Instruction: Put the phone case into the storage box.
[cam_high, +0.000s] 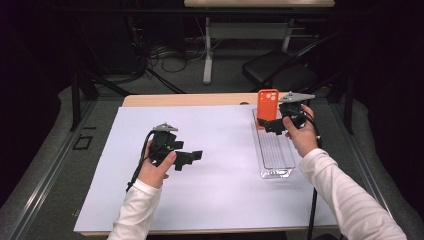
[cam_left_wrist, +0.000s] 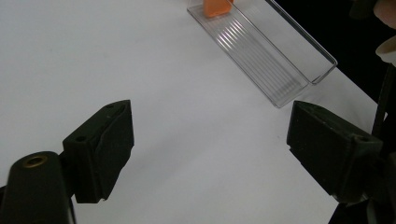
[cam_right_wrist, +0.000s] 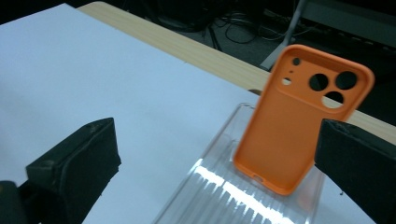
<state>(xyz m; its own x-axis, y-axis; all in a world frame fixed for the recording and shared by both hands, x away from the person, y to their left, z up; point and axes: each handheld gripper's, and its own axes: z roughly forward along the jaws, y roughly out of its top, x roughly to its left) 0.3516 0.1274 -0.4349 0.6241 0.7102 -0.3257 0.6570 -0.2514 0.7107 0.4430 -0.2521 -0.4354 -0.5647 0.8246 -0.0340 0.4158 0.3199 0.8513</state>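
An orange phone case (cam_high: 268, 105) stands nearly upright at the far end of a clear plastic tray (cam_high: 280, 165), its camera cut-outs at the top; the tray lies lengthwise on the white sheet (cam_high: 215, 190) at about three o'clock of the table. The right gripper (cam_high: 272, 126) hovers just beside the case, at its five o'clock in the high view; its jaws are spread wide and released — in the right gripper view the case (cam_right_wrist: 299, 126) stands ahead between them, the right jaw overlapping its edge in the picture, though whether it touches the case I cannot tell. The left gripper (cam_high: 192, 156) sits at about nine o'clock of the sheet, well apart from the tray, jaws pointing toward three o'clock; they too stand open with nothing between them — the left gripper view shows bare white sheet (cam_left_wrist: 187, 116) in the gap, with the tray (cam_left_wrist: 271, 60) farther off at one o'clock.
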